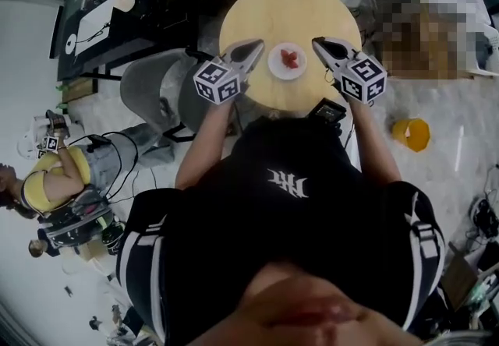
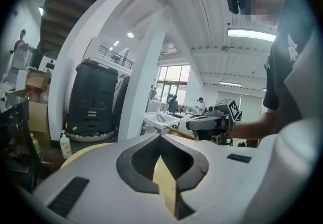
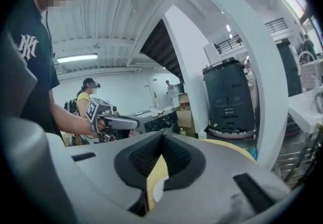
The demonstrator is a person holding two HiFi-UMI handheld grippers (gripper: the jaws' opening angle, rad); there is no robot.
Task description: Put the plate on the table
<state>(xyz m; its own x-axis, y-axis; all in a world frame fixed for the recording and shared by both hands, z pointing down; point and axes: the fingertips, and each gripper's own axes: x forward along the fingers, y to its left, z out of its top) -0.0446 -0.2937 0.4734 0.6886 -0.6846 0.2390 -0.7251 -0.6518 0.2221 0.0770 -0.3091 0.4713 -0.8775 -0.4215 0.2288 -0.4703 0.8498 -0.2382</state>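
Observation:
A small white plate (image 1: 287, 61) with red food on it rests on the round wooden table (image 1: 265, 9), near its front edge. My left gripper (image 1: 259, 44) hovers just left of the plate, jaws shut and empty. My right gripper (image 1: 316, 40) sits just right of the plate, also shut with nothing in it. In the left gripper view the fingertips (image 2: 160, 136) meet over bare table wood (image 2: 164, 177), and the right gripper (image 2: 212, 122) shows across from it. In the right gripper view a sliver of the plate's rim (image 3: 158, 188) shows below the closed tips (image 3: 162, 134).
A grey chair (image 1: 156, 91) stands left of the table, with a black desk (image 1: 109, 17) behind it. A black device (image 1: 327, 112) lies at the table's front edge. A yellow object (image 1: 411, 134) sits on the floor at right. A person in yellow (image 1: 54, 173) is at far left.

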